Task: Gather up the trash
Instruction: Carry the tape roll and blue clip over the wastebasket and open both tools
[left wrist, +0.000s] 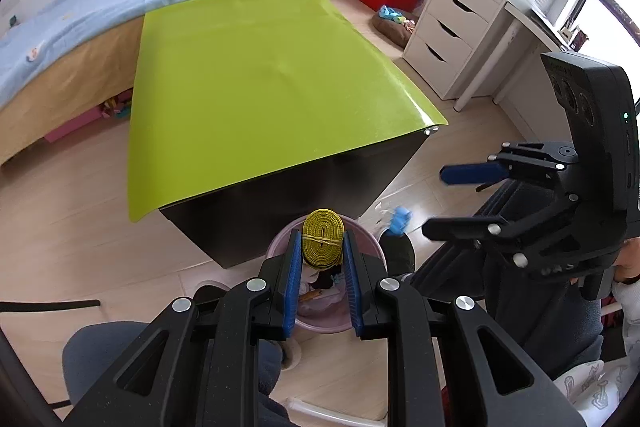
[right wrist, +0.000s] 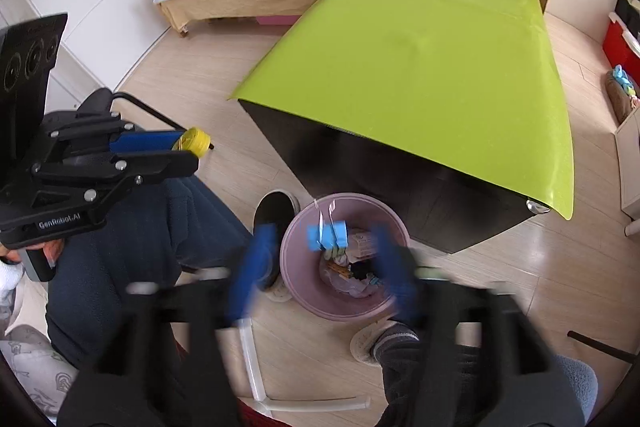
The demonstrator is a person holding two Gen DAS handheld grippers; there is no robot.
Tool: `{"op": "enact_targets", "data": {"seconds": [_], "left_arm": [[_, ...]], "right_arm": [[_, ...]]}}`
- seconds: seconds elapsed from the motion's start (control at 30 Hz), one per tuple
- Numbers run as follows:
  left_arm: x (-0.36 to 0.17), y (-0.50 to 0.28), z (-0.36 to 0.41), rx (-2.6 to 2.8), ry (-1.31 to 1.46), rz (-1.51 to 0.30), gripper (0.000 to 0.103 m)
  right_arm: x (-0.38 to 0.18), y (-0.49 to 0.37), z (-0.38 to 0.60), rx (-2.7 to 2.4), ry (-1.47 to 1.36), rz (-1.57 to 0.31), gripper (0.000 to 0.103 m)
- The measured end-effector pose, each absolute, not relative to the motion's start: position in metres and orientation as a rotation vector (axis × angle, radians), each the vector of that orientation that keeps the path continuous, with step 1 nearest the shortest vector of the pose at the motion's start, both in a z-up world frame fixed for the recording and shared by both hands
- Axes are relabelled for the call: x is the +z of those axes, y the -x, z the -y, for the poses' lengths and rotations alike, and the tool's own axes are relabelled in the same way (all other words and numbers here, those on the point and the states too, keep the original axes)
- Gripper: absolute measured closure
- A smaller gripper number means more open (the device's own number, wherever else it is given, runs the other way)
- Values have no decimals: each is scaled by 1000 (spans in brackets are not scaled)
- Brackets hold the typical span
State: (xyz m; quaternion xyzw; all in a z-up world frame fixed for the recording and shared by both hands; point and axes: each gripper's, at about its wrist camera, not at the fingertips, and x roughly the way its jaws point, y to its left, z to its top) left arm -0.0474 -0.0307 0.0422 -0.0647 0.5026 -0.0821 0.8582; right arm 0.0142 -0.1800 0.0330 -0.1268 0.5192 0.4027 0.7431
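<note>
Trash: blue crumpled scrap (right wrist: 326, 235) dropping from spread right gripper (right wrist: 320, 267) over pink plastic bin (right wrist: 336, 311); left gripper (left wrist: 320, 259) pinching yellow coiled tape roll (left wrist: 322, 238); release next.

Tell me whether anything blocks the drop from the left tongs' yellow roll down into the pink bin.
Nothing visible does. The left tongs hold the yellow coiled tape roll directly over the round pink plastic bin, whose mouth is open, with only earlier trash at the bottom. The small blue item is beside the path.

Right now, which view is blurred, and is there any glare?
Right wrist view: the right hand-held gripper and blue item over the pink bin are motion-smeared. Left wrist view: sharp; window light glares off the green table cover.
</note>
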Motion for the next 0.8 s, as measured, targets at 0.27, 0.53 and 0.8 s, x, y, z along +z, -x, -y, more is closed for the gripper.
{"op": "enact_targets", "data": {"seconds": [0.27, 0.53, 0.8], "left_arm": [[43, 47, 42, -213, 117, -1061, 83], [40, 41, 54, -252, 110, -1075, 62], [40, 37, 47, -193, 138, -1062, 10]], "right_arm": [[44, -22, 201, 766, 204, -1113, 8], [58, -27, 218, 710, 172, -1074, 4], [60, -30, 223, 673, 169, -1073, 3]]}}
